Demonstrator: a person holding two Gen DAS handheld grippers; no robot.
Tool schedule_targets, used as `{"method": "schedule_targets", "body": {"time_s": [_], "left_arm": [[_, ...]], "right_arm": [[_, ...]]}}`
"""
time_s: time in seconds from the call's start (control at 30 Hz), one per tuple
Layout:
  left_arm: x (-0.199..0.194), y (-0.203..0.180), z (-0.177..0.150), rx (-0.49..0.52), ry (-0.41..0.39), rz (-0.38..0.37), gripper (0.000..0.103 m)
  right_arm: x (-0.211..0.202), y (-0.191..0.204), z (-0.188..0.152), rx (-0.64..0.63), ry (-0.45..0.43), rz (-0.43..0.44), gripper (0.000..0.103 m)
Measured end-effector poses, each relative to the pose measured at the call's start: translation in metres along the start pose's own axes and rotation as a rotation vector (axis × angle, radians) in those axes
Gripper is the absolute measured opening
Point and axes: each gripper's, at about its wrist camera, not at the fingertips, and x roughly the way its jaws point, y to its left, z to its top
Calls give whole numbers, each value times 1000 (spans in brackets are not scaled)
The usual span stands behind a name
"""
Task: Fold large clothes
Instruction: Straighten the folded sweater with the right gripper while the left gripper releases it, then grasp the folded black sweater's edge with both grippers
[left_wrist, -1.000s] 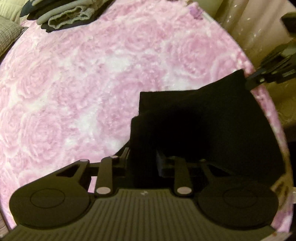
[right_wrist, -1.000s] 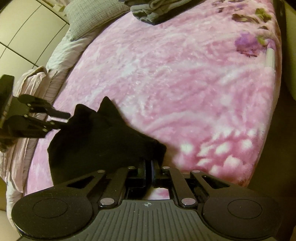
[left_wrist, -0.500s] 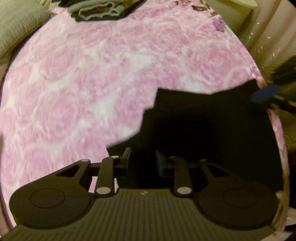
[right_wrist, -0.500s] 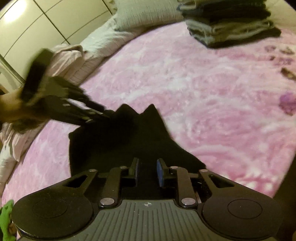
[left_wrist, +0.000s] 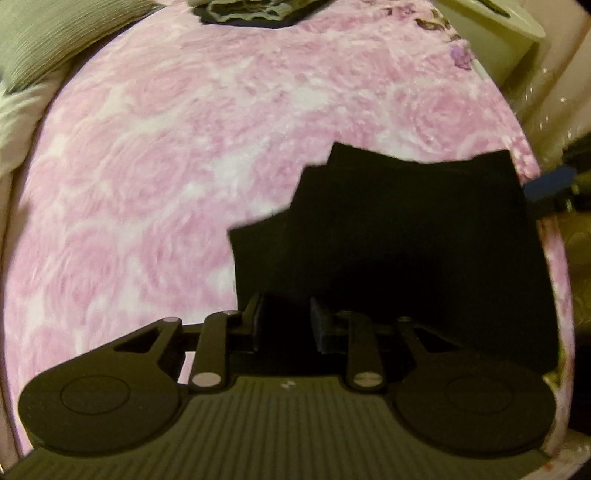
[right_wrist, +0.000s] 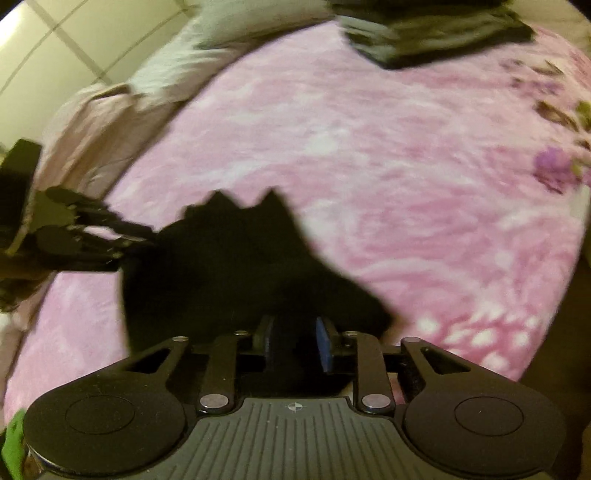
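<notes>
Black garment (left_wrist: 406, 236) lying on a pink blanket (left_wrist: 184, 166), both grippers parted at its near edge.

The garment spreads flat just ahead of the left gripper (left_wrist: 284, 325) and off to its right; that gripper's fingers stand apart with dark cloth showing in the gap, not pinched. The right gripper (right_wrist: 293, 343) has its fingers spread too, the garment (right_wrist: 240, 266) reaching forward and leftward from them. From the right wrist, the left gripper (right_wrist: 144, 236) sits at the cloth's left corner. Far ahead of both, a stack of folded clothes (right_wrist: 436, 37) rests at the blanket's (right_wrist: 369, 147) far side, a pillow (left_wrist: 48, 37) to the left.
</notes>
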Motion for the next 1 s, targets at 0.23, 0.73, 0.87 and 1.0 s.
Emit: {"method": "schedule_targets", "body": {"time_s": [0.23, 0.73, 0.87, 1.0], "left_arm": [[23, -7, -48, 10, -26, 8, 25], [-41, -25, -97, 38, -5, 74, 25], [-45, -28, -103, 41, -18, 64, 25], [-44, -28, -109, 37, -25, 49, 30]], "right_arm": [[35, 40, -61, -33, 89, 67, 28], [-7, 137, -107, -224, -10, -196, 56], [3, 158, -115, -331, -6, -232, 56], [21, 166, -120, -435, 24, -273, 56]]}}
